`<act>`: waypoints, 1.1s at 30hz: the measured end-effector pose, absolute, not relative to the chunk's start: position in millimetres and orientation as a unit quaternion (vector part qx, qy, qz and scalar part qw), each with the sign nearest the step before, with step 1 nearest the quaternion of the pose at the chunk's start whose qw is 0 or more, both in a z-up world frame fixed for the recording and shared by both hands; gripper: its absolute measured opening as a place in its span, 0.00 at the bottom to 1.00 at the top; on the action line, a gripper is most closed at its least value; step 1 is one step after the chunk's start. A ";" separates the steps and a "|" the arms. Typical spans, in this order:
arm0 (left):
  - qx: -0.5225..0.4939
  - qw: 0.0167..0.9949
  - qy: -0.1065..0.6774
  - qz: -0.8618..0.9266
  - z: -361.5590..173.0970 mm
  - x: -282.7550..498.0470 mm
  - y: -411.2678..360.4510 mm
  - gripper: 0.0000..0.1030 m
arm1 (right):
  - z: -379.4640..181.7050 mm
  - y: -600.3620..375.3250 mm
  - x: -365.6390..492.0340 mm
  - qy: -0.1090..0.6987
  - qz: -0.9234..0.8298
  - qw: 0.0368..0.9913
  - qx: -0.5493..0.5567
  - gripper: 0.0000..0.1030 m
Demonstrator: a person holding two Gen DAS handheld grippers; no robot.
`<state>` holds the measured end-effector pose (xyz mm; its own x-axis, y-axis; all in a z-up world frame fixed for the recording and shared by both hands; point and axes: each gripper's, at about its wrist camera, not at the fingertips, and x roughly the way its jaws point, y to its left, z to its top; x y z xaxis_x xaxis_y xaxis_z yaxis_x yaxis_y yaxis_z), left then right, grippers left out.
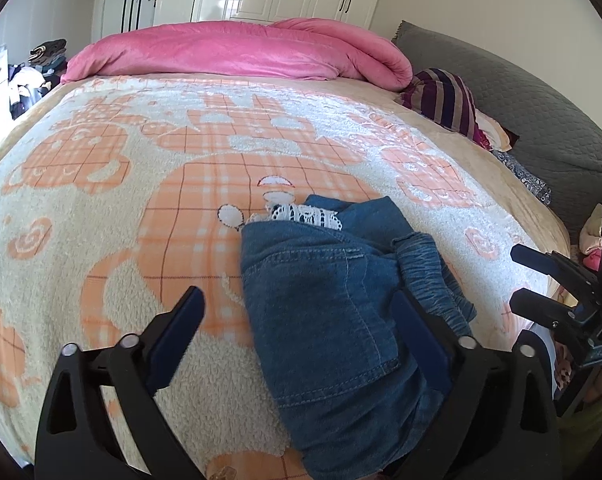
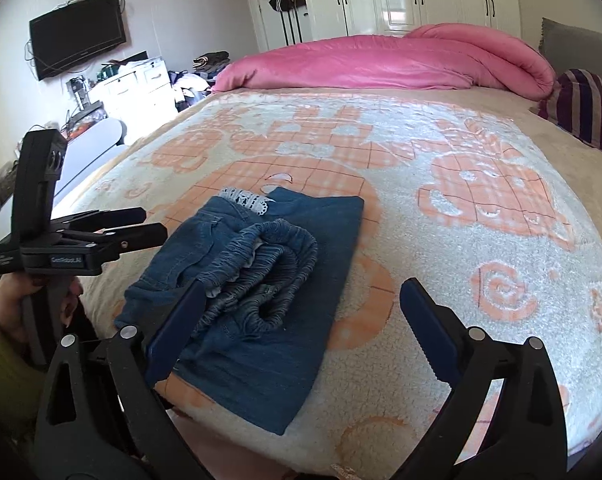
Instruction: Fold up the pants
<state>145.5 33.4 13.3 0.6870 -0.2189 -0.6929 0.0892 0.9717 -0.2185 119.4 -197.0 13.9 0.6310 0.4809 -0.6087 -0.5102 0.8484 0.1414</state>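
Note:
Small blue denim pants point(image 1: 333, 320) lie folded in a compact bundle on the cream and orange blanket point(image 1: 141, 200), with the gathered elastic waistband point(image 2: 261, 264) on top and white lace trim point(image 2: 247, 199) at the far end. My left gripper point(image 1: 297, 320) is open and empty, its fingers on either side of the bundle's near end. My right gripper point(image 2: 301, 304) is open and empty, just above the bundle's near right part. Each gripper also shows from the side in the other view: the right one point(image 1: 541, 280), the left one point(image 2: 141, 224).
A rolled pink duvet point(image 1: 241, 54) lies across the far end of the bed. A striped cloth point(image 1: 449, 98) and a grey padded headboard point(image 1: 533, 112) are at the right. A wall television point(image 2: 77, 40) and white drawers point(image 2: 133, 84) stand at the left.

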 end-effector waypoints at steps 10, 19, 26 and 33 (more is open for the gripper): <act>-0.097 0.905 0.406 -0.084 -4.6 136.9 33.3 0.94 | 4.2 -203.7 127.9 0.350 0.258 0.900 0.005 0.91; -0.125 0.893 0.424 -0.083 -23.2 149.2 35.0 0.94 | -16.0 -196.4 150.8 0.398 0.280 0.873 0.036 0.74; -0.134 0.886 0.435 -0.091 -35.9 159.9 30.9 0.93 | -43.3 -186.0 177.3 0.452 0.292 0.841 0.052 0.56; -0.140 0.885 0.431 -0.103 -41.2 168.3 23.8 0.75 | -52.1 -179.6 183.0 0.441 0.324 0.835 0.057 0.52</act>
<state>168.3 23.8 -41.2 0.6068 -0.3031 -0.7348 0.0612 0.9395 -0.3370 183.0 -179.6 -52.1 0.4007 0.5916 -0.6996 -0.4901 0.7836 0.3819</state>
